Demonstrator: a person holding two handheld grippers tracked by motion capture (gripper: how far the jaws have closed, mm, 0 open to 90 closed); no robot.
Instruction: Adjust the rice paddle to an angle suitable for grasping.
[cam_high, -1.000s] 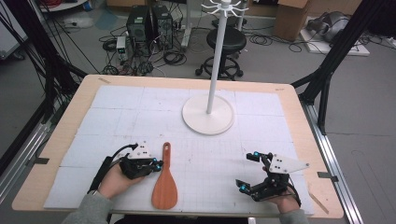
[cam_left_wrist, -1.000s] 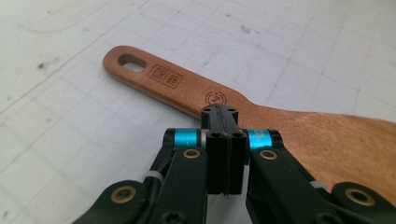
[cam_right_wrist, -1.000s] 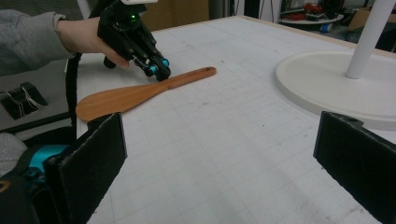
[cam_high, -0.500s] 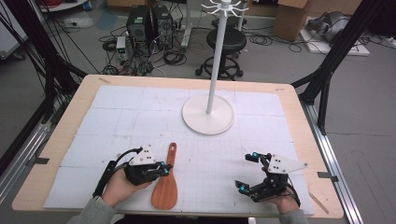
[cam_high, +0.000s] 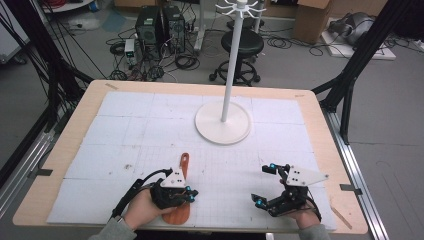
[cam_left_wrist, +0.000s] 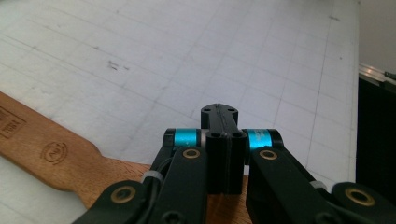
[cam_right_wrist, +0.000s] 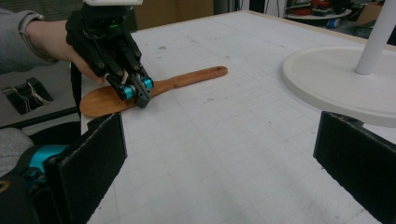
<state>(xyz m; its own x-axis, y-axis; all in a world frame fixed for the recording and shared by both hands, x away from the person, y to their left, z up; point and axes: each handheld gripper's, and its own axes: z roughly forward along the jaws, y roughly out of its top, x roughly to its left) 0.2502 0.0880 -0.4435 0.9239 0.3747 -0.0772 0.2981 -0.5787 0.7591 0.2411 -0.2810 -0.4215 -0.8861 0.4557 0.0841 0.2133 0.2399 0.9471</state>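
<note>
- Left gripper (cam_high: 189, 194) is low at the near edge of the table (cam_high: 65, 165), about 7 o'clock from the white stand (cam_high: 222, 122), jaws clenched tight with nothing between them.
- In the left gripper view its 2 black jaws (cam_left_wrist: 219, 140) sit pressed together, tips above the mat just past the spoon's neck.
- The wooden spoon (cam_high: 183, 170) lies flat on the gridded mat (cam_high: 150, 125); its handle points to 12 o'clock toward the stand, its bowl hidden partly under the left gripper.
- From the right gripper view, the closed tips (cam_right_wrist: 135, 91) hang right over the spoon (cam_right_wrist: 154, 88) where bowl meets handle; contact cannot be told.
- Right gripper (cam_high: 267, 186) sits at 5 o'clock from the stand base, well apart from the spoon, jaws spread wide and holding nothing.
- Its 2 padded fingers (cam_right_wrist: 93, 154) frame bare mat, the stand base (cam_right_wrist: 336, 79) at 2 o'clock.
</note>
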